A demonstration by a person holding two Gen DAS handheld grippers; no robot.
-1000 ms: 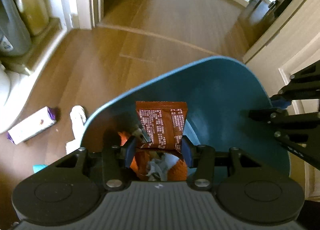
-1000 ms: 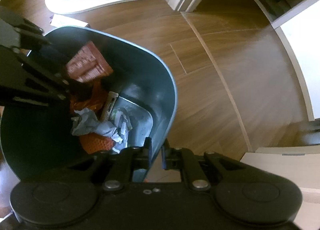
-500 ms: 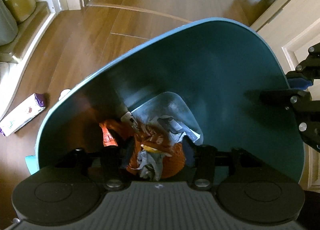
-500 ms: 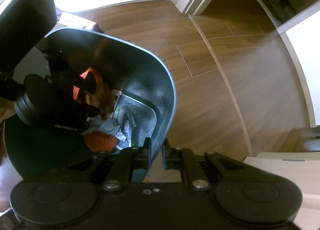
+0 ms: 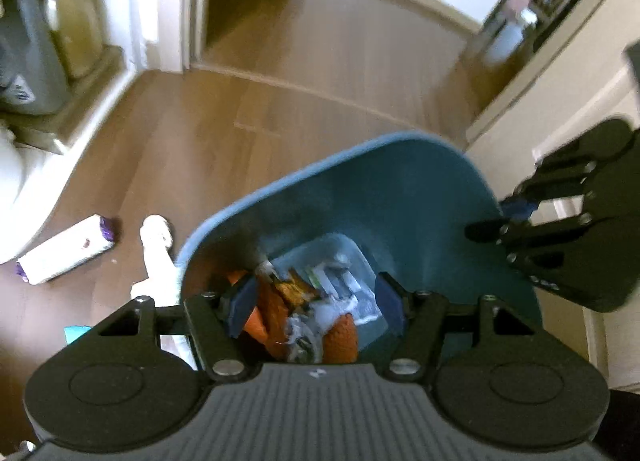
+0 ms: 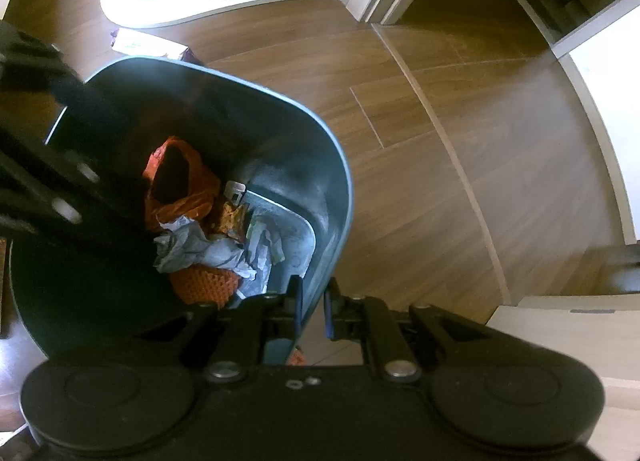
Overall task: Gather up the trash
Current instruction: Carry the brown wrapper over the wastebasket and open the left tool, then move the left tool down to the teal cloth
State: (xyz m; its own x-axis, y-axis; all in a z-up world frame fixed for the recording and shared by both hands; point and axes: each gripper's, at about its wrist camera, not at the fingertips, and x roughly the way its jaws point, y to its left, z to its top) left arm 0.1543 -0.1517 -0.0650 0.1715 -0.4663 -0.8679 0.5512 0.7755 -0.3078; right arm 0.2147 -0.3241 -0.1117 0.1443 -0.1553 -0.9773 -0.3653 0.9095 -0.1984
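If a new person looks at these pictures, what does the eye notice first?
First the teal bin, with orange wrappers and crumpled paper at its bottom. The right claw is shut on its rim; the left claw, empty, has just been opening above the trash. A white packet lies on the floor beside the bin.

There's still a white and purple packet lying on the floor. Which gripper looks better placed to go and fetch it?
Probably the left gripper: it is open and empty, with the packet on the floor to its side. The right gripper is shut on the bin rim, steadying it.
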